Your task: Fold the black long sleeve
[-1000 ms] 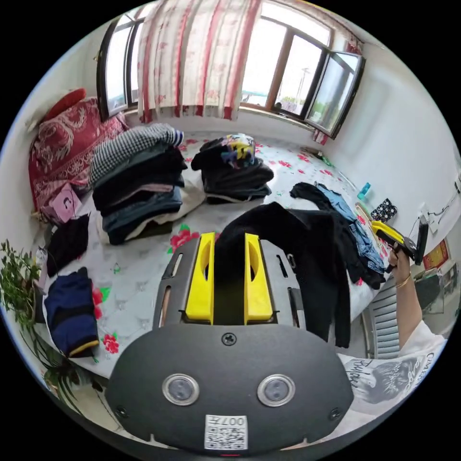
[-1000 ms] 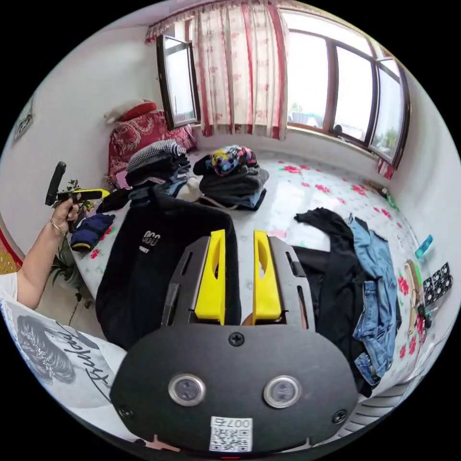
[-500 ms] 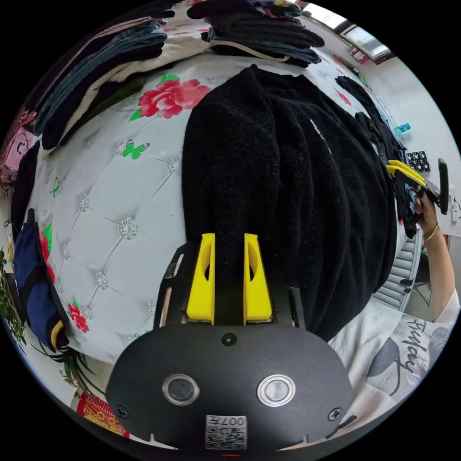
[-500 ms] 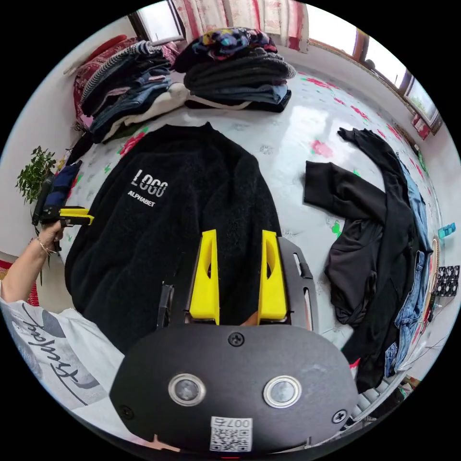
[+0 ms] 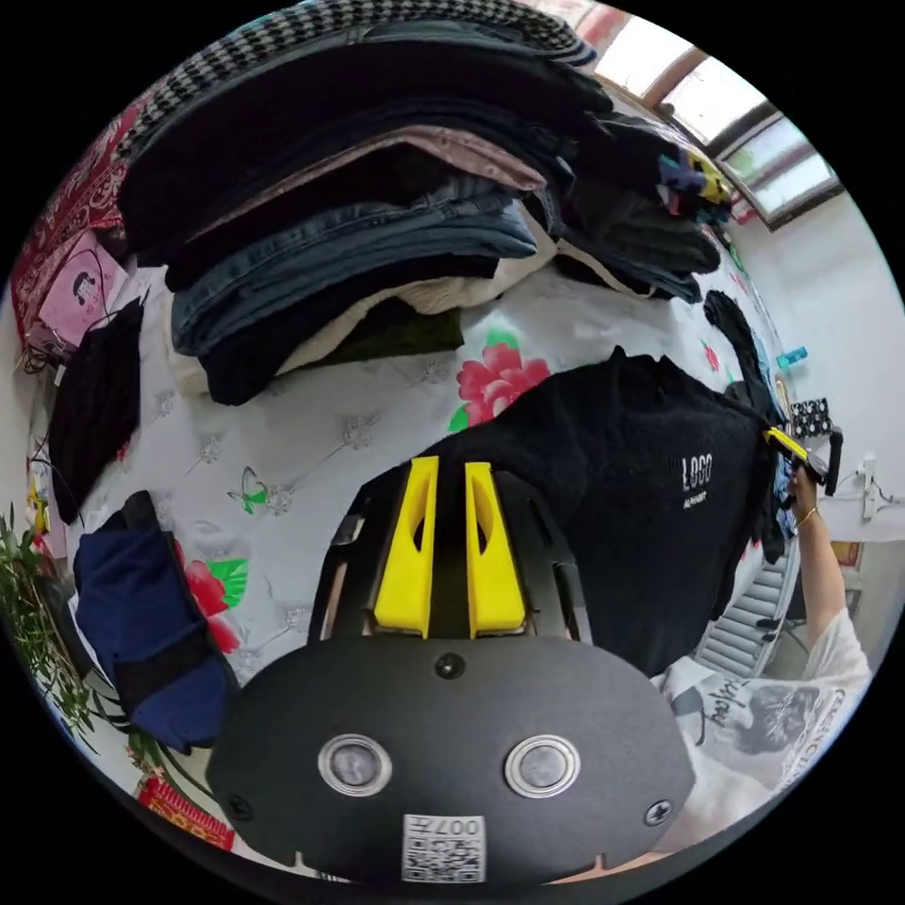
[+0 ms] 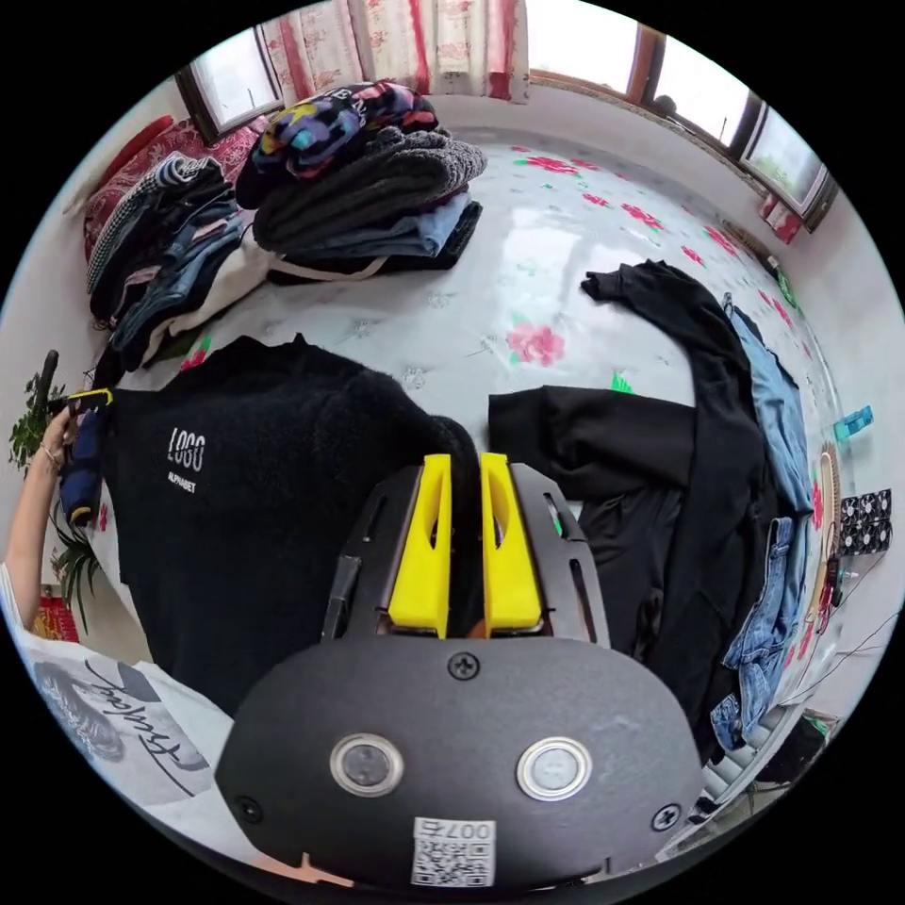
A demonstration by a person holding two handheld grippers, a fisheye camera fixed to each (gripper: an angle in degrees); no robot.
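Observation:
The black fleece long sleeve (image 6: 283, 481) with white chest lettering lies spread front-up on the floral bed cover (image 6: 566, 236). In the left gripper view the same black long sleeve (image 5: 650, 490) stretches away to the right. My left gripper (image 5: 445, 471) is shut on one edge of it, black cloth pinched between the yellow jaws. My right gripper (image 6: 464, 464) is shut on the opposite edge. Each gripper appears small at the far side of the other's view: the right gripper (image 5: 792, 451) and the left gripper (image 6: 87, 401), each in a hand.
Two tall piles of folded clothes (image 6: 368, 198) (image 5: 349, 217) stand at the back of the bed. A loose black garment (image 6: 660, 452) and blue denim piece (image 6: 778, 452) lie to the right. A folded navy item (image 5: 141, 622) and a plant (image 5: 33, 613) sit near the left edge.
The long sleeve has come down from hanging in the air to lying spread flat on the bed. Both grippers have moved apart to its two sides, and their jaws now stand closer together.

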